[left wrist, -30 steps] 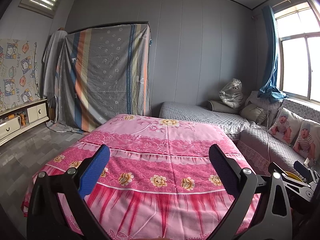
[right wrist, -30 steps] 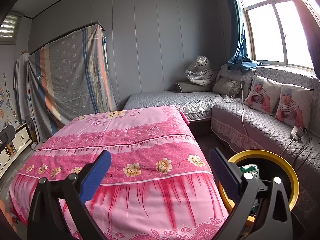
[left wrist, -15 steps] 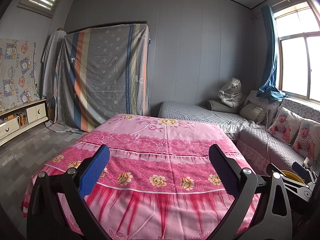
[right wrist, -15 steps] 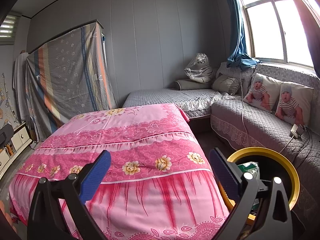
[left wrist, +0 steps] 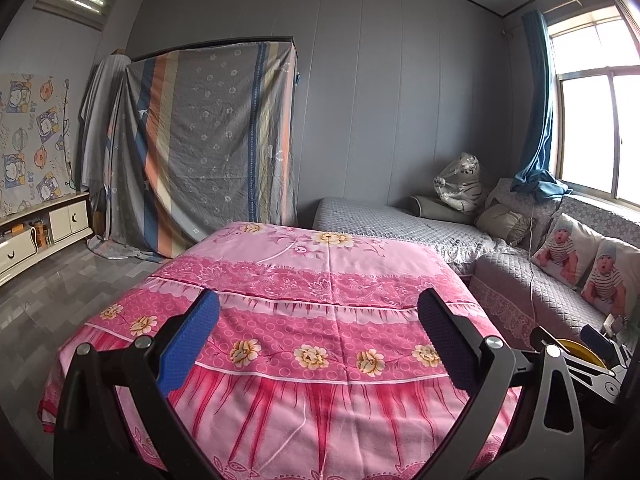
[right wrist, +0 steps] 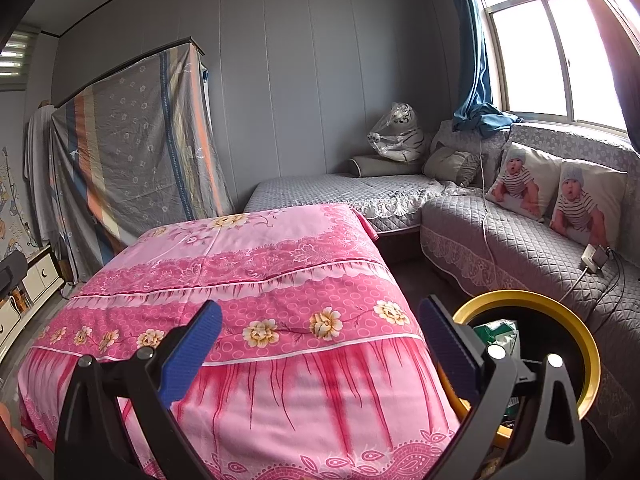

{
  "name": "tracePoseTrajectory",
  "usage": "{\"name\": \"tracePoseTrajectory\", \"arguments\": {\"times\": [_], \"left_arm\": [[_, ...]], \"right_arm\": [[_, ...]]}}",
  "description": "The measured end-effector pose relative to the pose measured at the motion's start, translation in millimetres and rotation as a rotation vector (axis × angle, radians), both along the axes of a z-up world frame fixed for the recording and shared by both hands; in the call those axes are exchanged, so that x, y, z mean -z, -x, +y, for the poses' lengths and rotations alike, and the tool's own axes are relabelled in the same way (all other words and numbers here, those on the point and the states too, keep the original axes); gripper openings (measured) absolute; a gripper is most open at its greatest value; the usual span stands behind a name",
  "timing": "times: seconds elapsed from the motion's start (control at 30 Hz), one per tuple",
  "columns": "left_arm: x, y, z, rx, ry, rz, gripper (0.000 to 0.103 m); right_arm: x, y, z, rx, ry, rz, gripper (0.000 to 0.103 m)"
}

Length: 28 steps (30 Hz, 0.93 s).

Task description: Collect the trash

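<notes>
Two empty tongs over a pink-covered table; no loose trash in view.

Left wrist view: left tongs spread wide, low centre, above the pink cloth. Right wrist view: right tongs spread, empty; yellow-rimmed bin at lower right, holding wrappers. Probably best to scan floor and sofa for remaining trash.

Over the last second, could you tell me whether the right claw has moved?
Yes. The right claw has drifted slightly: the yellow-rimmed bin sits lower and further right, and the window has shifted right.
</notes>
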<state>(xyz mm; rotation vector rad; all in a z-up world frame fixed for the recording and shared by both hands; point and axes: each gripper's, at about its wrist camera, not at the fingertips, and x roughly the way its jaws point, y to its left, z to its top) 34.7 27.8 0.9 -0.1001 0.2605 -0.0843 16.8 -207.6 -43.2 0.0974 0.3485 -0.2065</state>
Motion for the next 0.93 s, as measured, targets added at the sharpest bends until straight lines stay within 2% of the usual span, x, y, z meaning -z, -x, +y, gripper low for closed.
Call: {"name": "tracePoseTrajectory", "arguments": {"times": [0.37,0.63,0.93], "left_arm": [[0.4,-3.8,1.9,0.008,0.005,0.012,0.095],[-0.4,-0.6,-0.6,0.006,-0.018,-0.021,0.095],[1.5,-3.2,-0.2,0.019,-0.011,-0.004,0.095]], "right_arm": [[1.3,0.0,-1.8,0.000,-0.005,0.005,0.095],[1.5,-0.4,-3.0,-0.001,-0.008,0.012,0.095],[1.2,-0.5,-2.7,-0.001,-0.008,0.012,0.095]]}}
